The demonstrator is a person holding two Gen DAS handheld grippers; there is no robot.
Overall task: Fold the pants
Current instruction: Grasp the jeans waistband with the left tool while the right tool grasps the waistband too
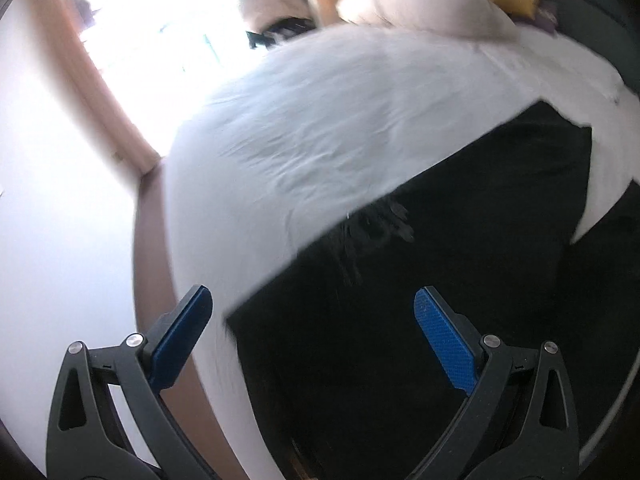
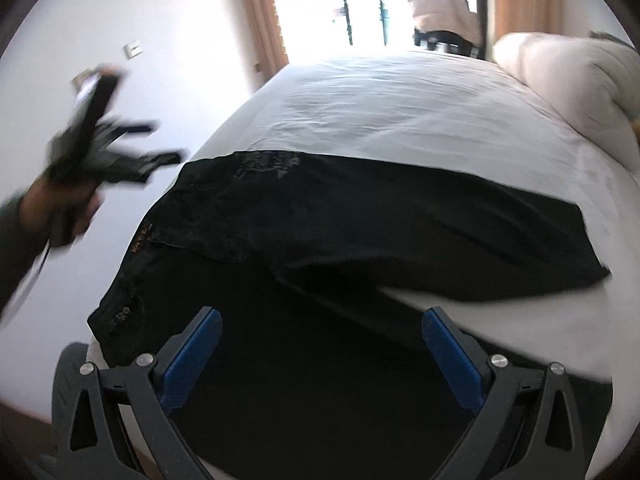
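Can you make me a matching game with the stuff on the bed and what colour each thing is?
Things:
1. pants
2. bed sheet
3. pads of the right hand-held gripper
4. curtain

Colours:
A. blue
B. white
C. tan
D. black

Pairs: 1-D, 2-B, 3-A, 4-C

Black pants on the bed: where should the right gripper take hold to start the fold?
Grip the hem end of the far leg of the black pants, coming in low from the bed's right side. That edge lies flat and free on the white sheet, so one finger can probably slide under it. The right gripper is already open.
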